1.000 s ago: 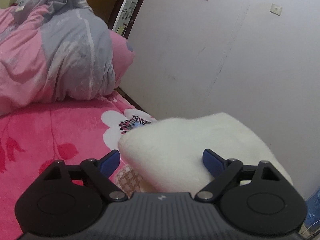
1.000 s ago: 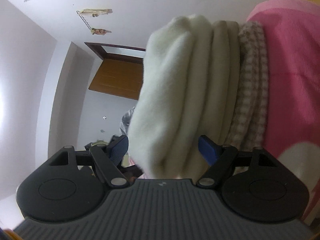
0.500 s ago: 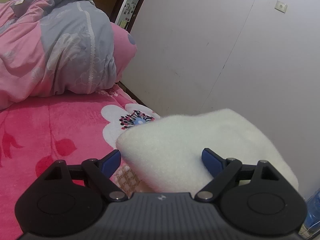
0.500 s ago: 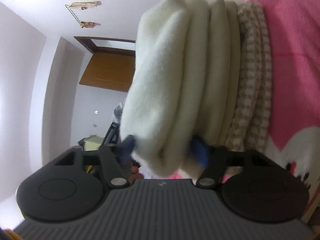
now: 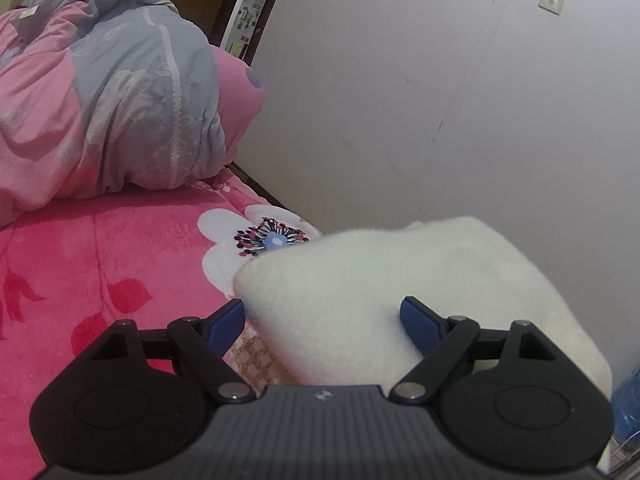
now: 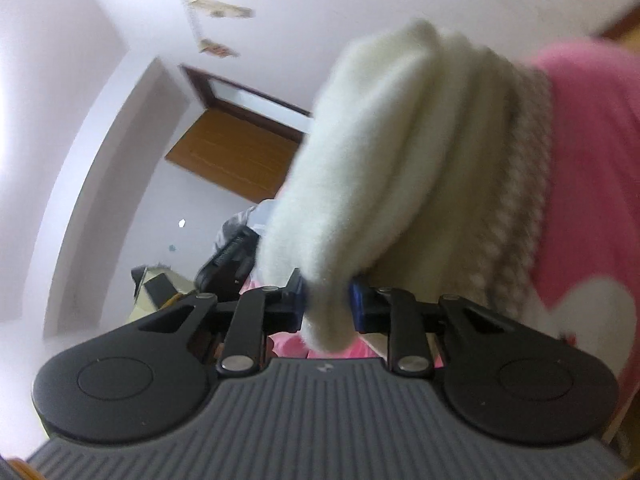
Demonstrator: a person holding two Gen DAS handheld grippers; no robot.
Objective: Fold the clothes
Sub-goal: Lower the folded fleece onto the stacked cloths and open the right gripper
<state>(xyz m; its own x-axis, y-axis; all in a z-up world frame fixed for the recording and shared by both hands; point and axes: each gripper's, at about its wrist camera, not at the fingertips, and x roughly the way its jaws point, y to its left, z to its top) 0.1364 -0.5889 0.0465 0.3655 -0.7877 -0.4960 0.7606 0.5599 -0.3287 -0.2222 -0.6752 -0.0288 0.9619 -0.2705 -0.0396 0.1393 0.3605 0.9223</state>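
A folded white fleece garment [image 5: 400,264] lies on a beige checked cloth [image 5: 256,356] at the edge of the pink flowered blanket [image 5: 100,248]. My left gripper [image 5: 322,314] stands wide, its jaws easing inward, with the fleece's near corner between the blue pads and not squeezed. In the right wrist view the camera is rolled, so the fleece [image 6: 400,140] and the checked cloth [image 6: 524,200] stand on edge against the blanket [image 6: 592,140]. My right gripper [image 6: 328,304] is closing, and its pads pinch the end of the outer fleece fold.
A bunched pink and grey quilt [image 5: 120,100] fills the far left of the bed. A pale wall [image 5: 440,100] runs close along the bed's right side. A blue bottle [image 5: 628,412] shows at the lower right edge. A brown door [image 6: 232,152] is beyond.
The right jaws have gone from wide apart to pinched on one fleece fold, and the right view has rolled and shifted. The left gripper has stayed in place, jaws barely narrower.
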